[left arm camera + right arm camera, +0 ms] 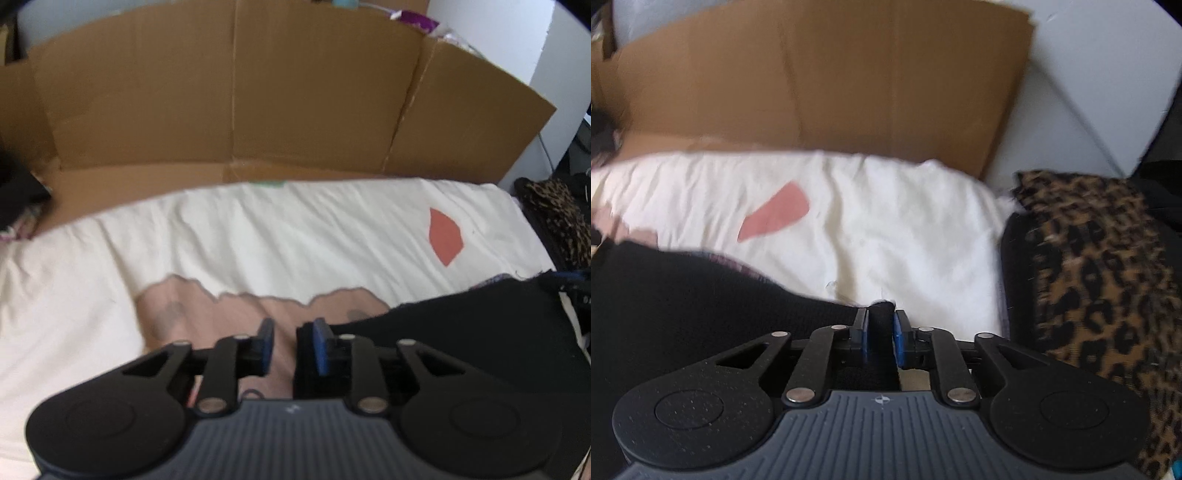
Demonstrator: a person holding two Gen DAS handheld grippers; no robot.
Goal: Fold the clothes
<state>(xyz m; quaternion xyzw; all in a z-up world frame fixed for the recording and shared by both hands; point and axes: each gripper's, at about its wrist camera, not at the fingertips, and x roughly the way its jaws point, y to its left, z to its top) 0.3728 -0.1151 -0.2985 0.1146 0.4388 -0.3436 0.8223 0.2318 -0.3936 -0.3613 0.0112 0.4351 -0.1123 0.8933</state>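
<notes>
Black garment [683,295] | right hand-held gripper [881,325] pinches its edge, left hand-held gripper [291,339] parted, empty | I'd lay it flat on white sheet [295,229] before letting go.

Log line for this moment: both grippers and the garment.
left gripper: open, over pink cloth | right gripper: black garment between pads | surface: white sheet

I saw left gripper [290,341]: black linkage arms, silver pivot pins, blue pads, ribbed grey housing with small white mark | right gripper [881,334]: same build, compass-like mark, dust specks
</notes>
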